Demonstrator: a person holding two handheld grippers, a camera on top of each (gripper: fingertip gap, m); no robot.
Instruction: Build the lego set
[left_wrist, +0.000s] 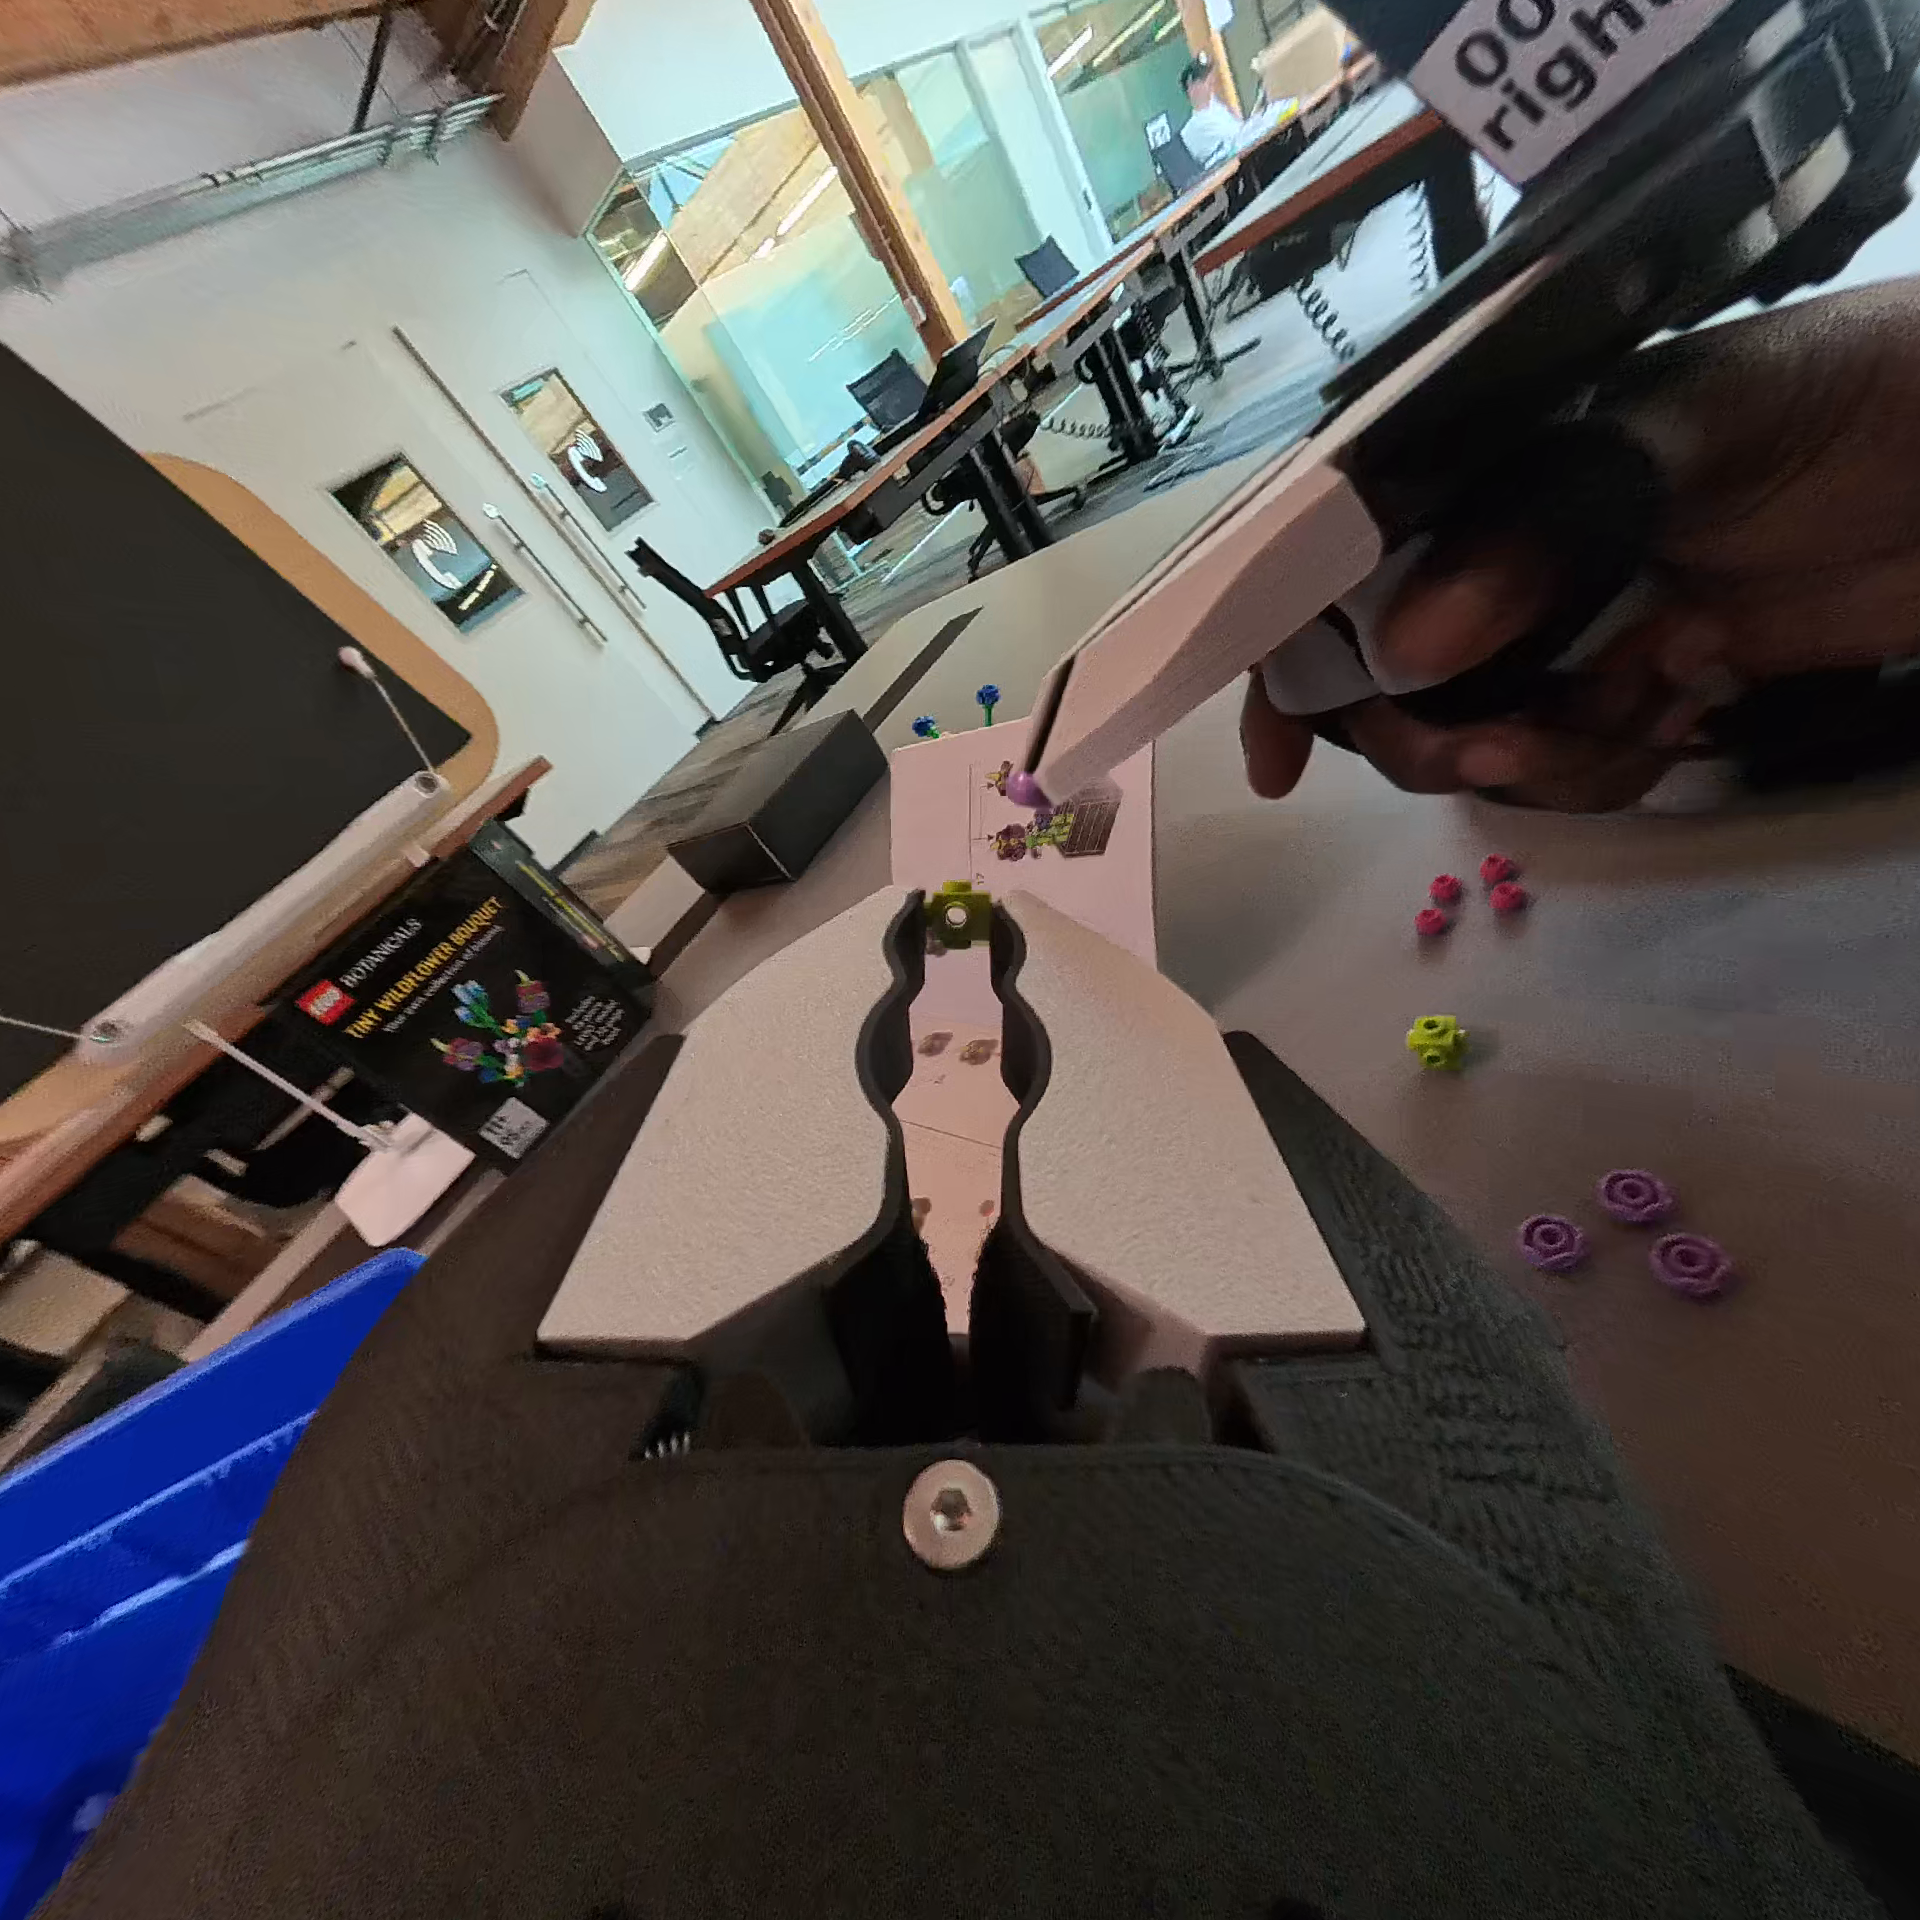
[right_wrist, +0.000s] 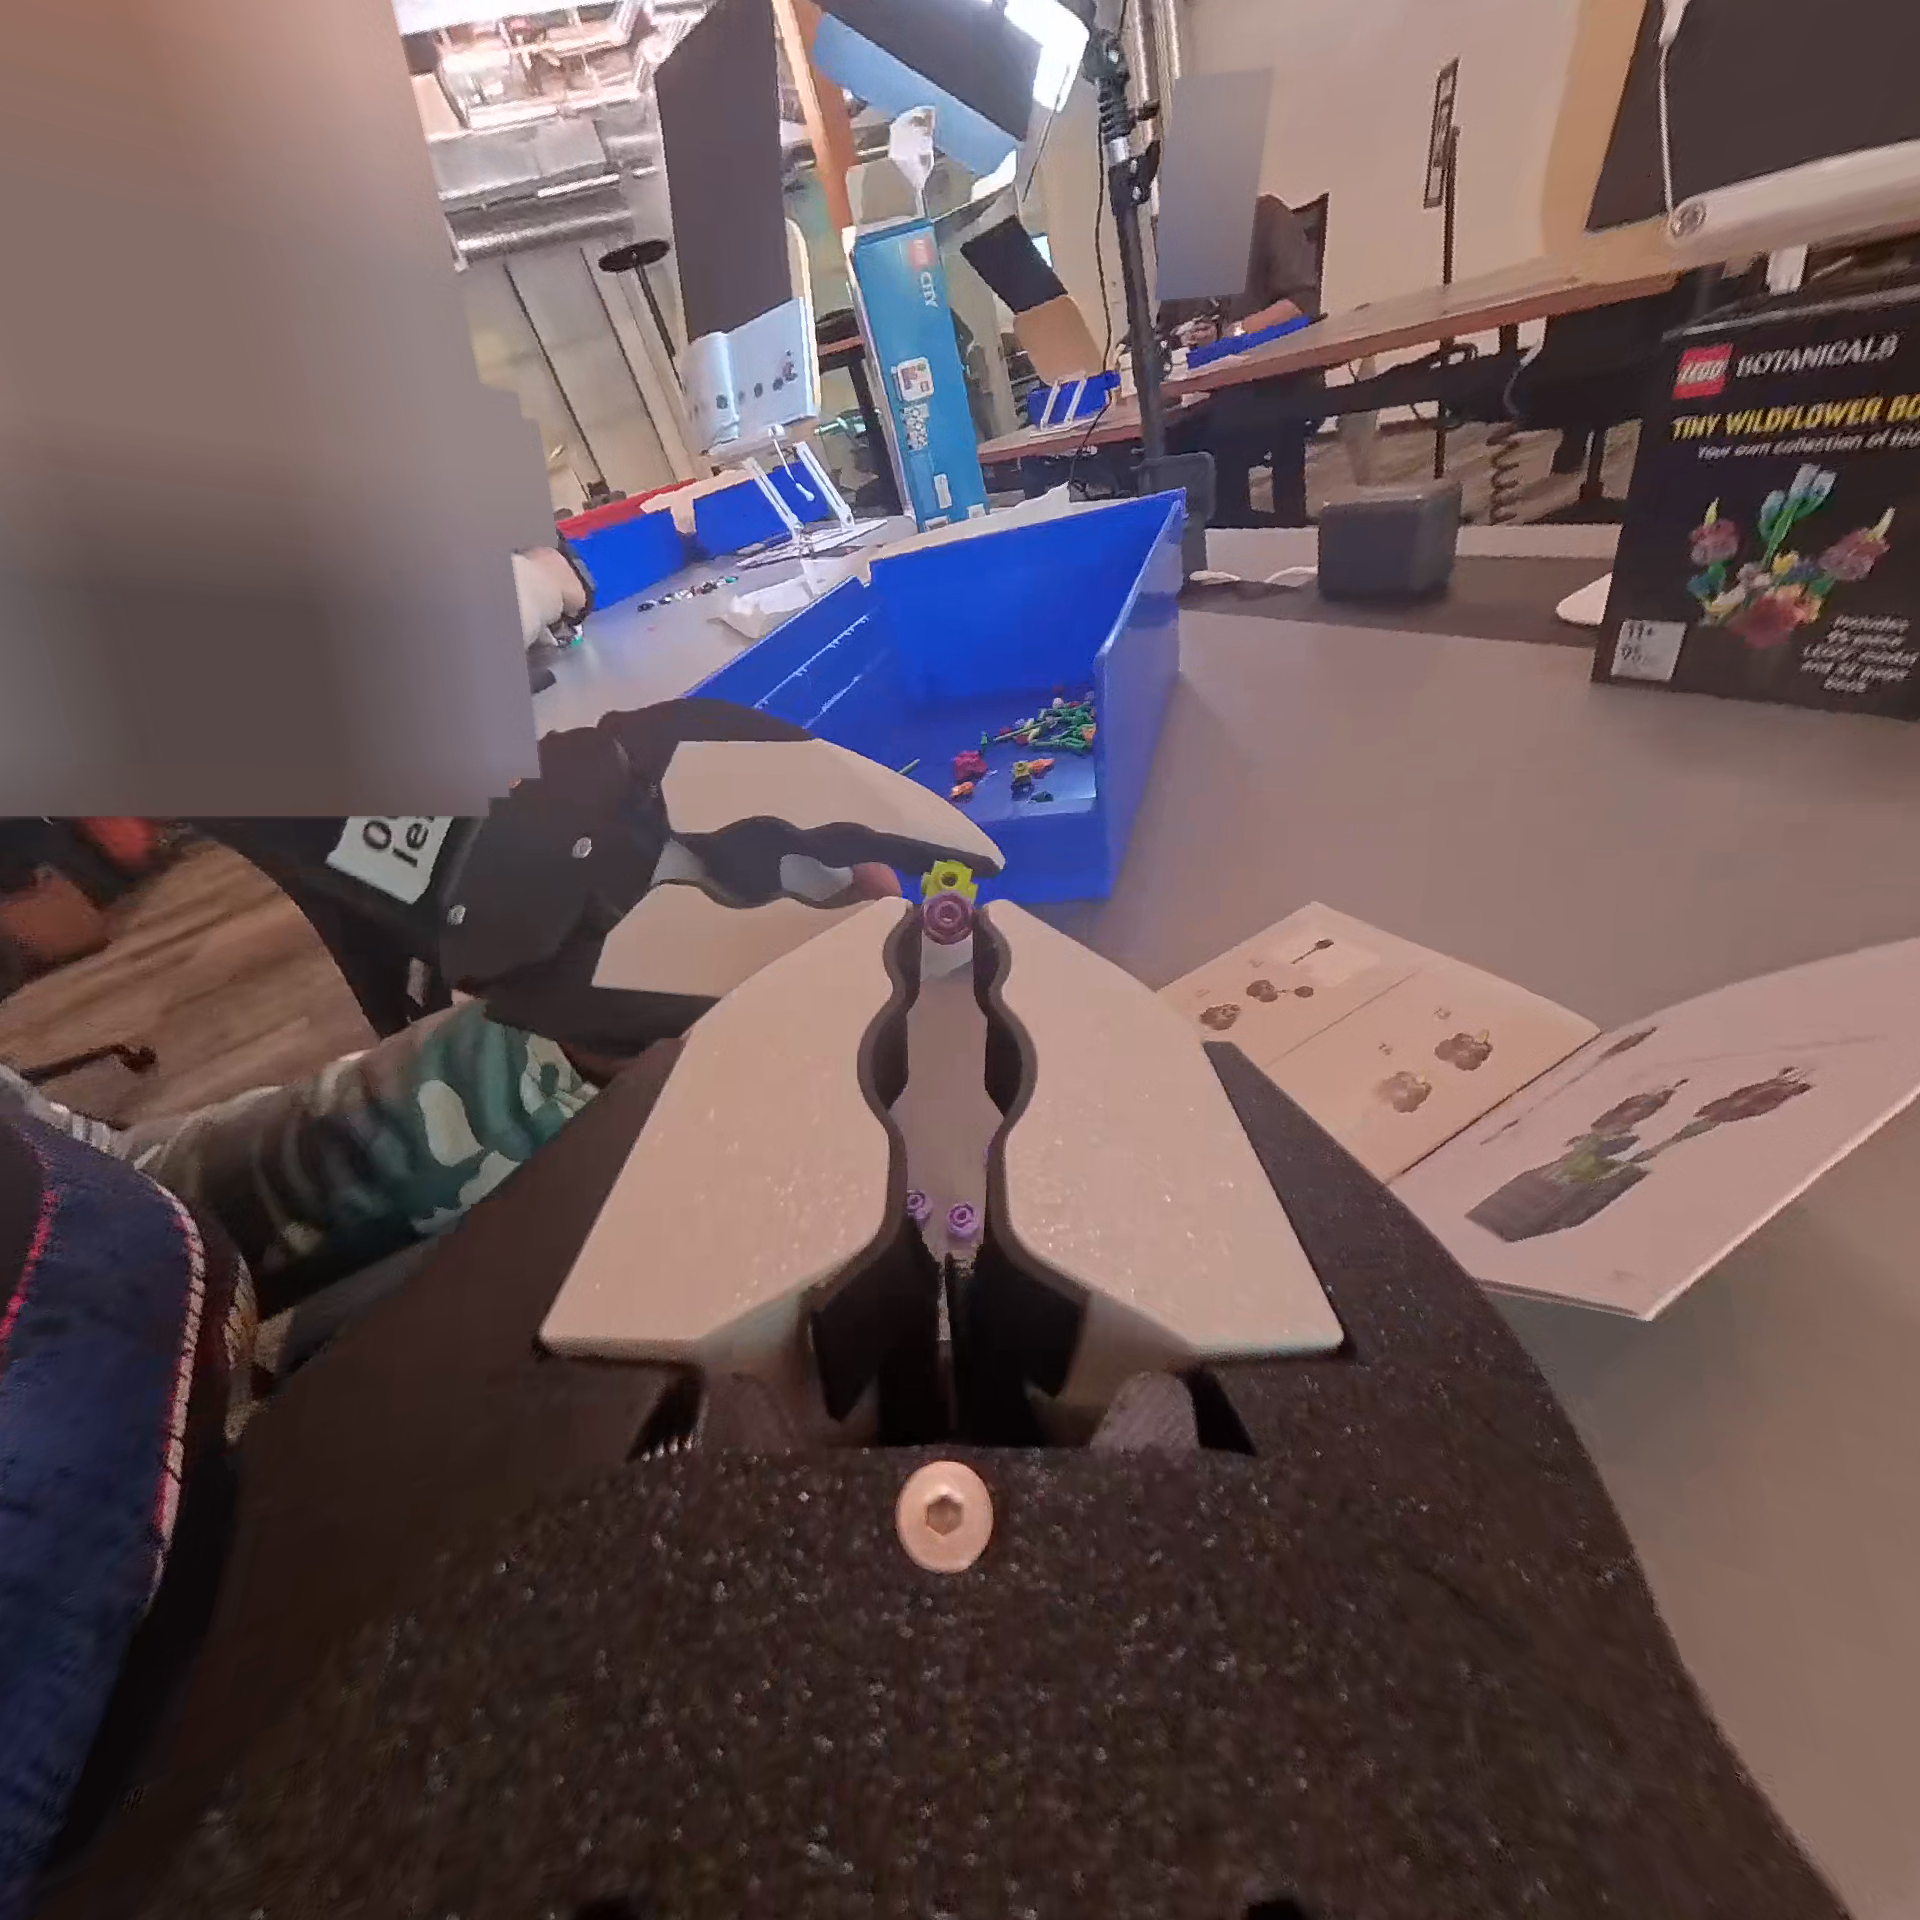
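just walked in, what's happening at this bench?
A person is building a small Lego flower with two handheld tongs. The left tongs grip a lime green piece; the right tongs pinch a purple flower piece close beside it, not yet joined. More purple pieces and an open instruction booklet lie on the table.

Left gripper (left_wrist: 958, 920): jaws closed on a lime stud brick (left_wrist: 958, 916) at their tips, held above the desk (left_wrist: 1714, 1403).
Right gripper (left_wrist: 1034, 787): reaching in from the upper right, jaws pinching a purple round piece (left_wrist: 1022, 789) just beyond the lime brick.
Behind them: open instruction booklet (left_wrist: 935, 810).
Loose on the desk, right side: second lime brick (left_wrist: 1436, 1042), four magenta pieces (left_wrist: 1470, 894), three purple flower rounds (left_wrist: 1626, 1231).
Left edge: black set box (left_wrist: 468, 1018), blue bin (left_wrist: 125, 1538).
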